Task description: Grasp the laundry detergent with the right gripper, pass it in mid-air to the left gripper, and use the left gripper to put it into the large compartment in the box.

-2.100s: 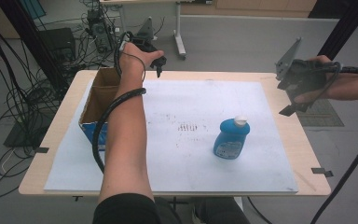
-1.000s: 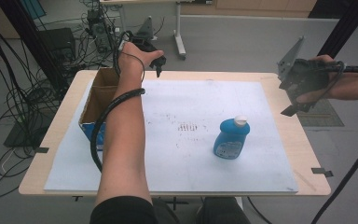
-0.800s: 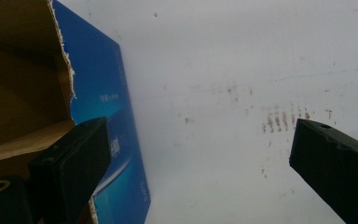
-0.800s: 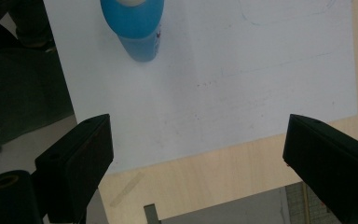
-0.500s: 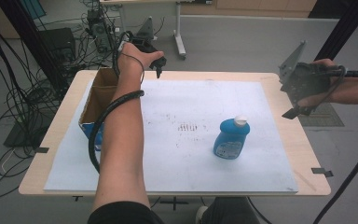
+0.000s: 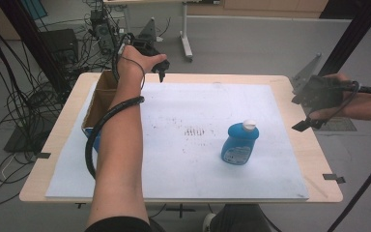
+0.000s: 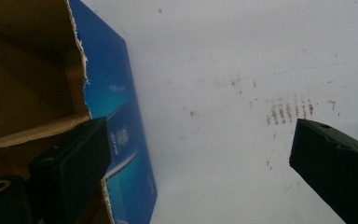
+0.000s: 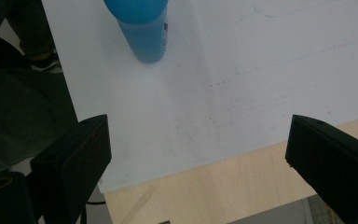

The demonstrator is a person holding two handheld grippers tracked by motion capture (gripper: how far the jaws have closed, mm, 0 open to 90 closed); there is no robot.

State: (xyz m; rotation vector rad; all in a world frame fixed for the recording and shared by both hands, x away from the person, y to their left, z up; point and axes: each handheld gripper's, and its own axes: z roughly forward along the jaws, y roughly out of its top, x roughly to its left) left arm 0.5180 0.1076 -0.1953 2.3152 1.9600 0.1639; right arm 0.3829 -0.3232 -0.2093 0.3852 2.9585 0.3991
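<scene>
Cardboard box (image 6: 98, 104) at the table's (image 6: 67, 126) left edge — contents hidden; capped blue bottle (image 6: 240, 142) upright, right of centre. Left tongs (image 6: 160, 69) held over the far edge, right tongs (image 6: 305, 118) off the right side — both spread, empty.

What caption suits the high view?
Two hand-held grippers hover apart above a table with a blue bottle and open cardboard box.

Blue bottle (image 6: 240, 142) upright on white sheet (image 6: 183, 169); open cardboard box (image 6: 98, 102) at table (image 6: 319, 159) left edge.
</scene>
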